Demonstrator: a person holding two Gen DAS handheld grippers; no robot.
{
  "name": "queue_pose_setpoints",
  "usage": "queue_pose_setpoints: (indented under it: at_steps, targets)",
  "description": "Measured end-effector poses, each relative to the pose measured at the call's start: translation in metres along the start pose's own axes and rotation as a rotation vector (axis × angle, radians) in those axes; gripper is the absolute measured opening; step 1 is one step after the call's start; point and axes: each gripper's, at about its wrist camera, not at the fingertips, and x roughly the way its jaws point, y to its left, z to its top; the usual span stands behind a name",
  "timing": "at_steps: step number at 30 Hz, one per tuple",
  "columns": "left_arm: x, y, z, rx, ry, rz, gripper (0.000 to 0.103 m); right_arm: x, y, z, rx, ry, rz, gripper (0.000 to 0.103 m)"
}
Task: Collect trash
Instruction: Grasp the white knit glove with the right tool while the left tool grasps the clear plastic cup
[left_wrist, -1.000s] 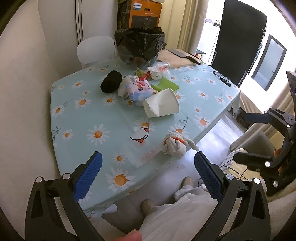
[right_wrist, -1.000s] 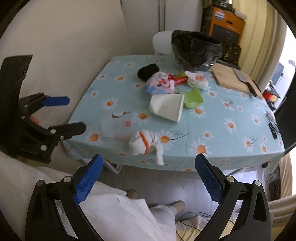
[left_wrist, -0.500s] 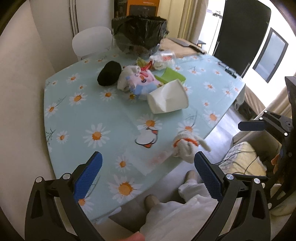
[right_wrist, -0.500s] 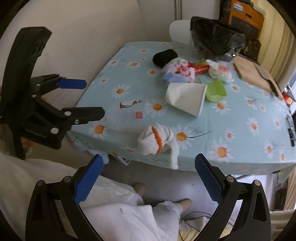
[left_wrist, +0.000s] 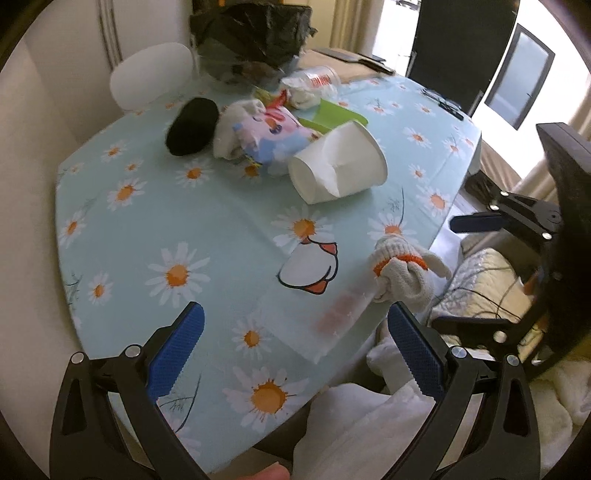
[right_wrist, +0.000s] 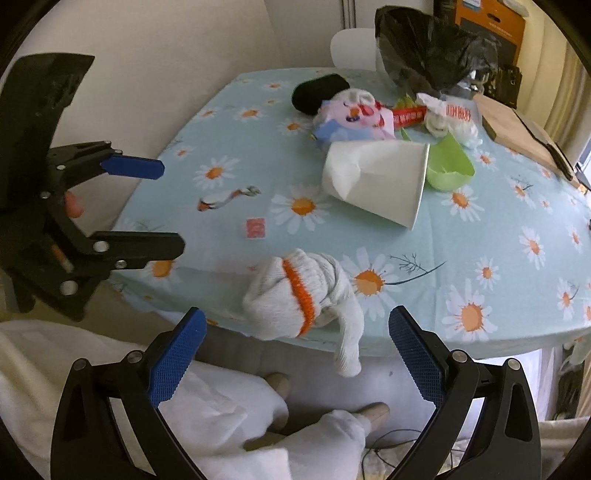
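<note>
One paper cup (left_wrist: 338, 162), one balled glove (right_wrist: 295, 295), one bin bag (right_wrist: 432, 44).

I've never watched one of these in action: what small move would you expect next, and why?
Probably the right gripper eases forward to the white knitted glove with the orange cuff: it lies nearest, at the daisy tablecloth's edge, between the open jaws.
</note>
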Motion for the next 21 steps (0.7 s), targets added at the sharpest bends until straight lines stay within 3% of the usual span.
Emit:
queue_pose_setpoints:
  at_steps: [5, 8, 10, 14, 18, 21]
  targets:
    - [0.016, -0.009, -0.001, 0.079, 0.045, -0.005, 0.097, 0.018, -0.005, 0.001, -0.015, 0.007, 0.009, 0.094]
    - [0.025, -0.008, -0.001, 0.088, 0.064, -0.046, 0.097, 0.026, -0.01, 0.003, -0.015, 0.008, 0.01, 0.092]
    - [0.029, -0.005, 0.001, 0.089, 0.068, -0.051, 0.097, 0.032, -0.017, 0.005, -0.003, 0.011, 0.031, 0.071]
    - [0.036, -0.008, 0.004, 0.14, 0.065, -0.025, 0.096, 0.039, -0.028, 0.01, 0.039, 0.011, 0.064, 0.059]
    - [0.045, -0.01, 0.012, 0.156, 0.094, -0.044, 0.083, 0.039, -0.038, 0.012, 0.088, 0.015, 0.115, 0.052]
    - [0.052, -0.012, 0.015, 0.161, 0.127, -0.018, 0.071, 0.037, -0.054, 0.015, 0.14, 0.027, 0.161, 0.049]
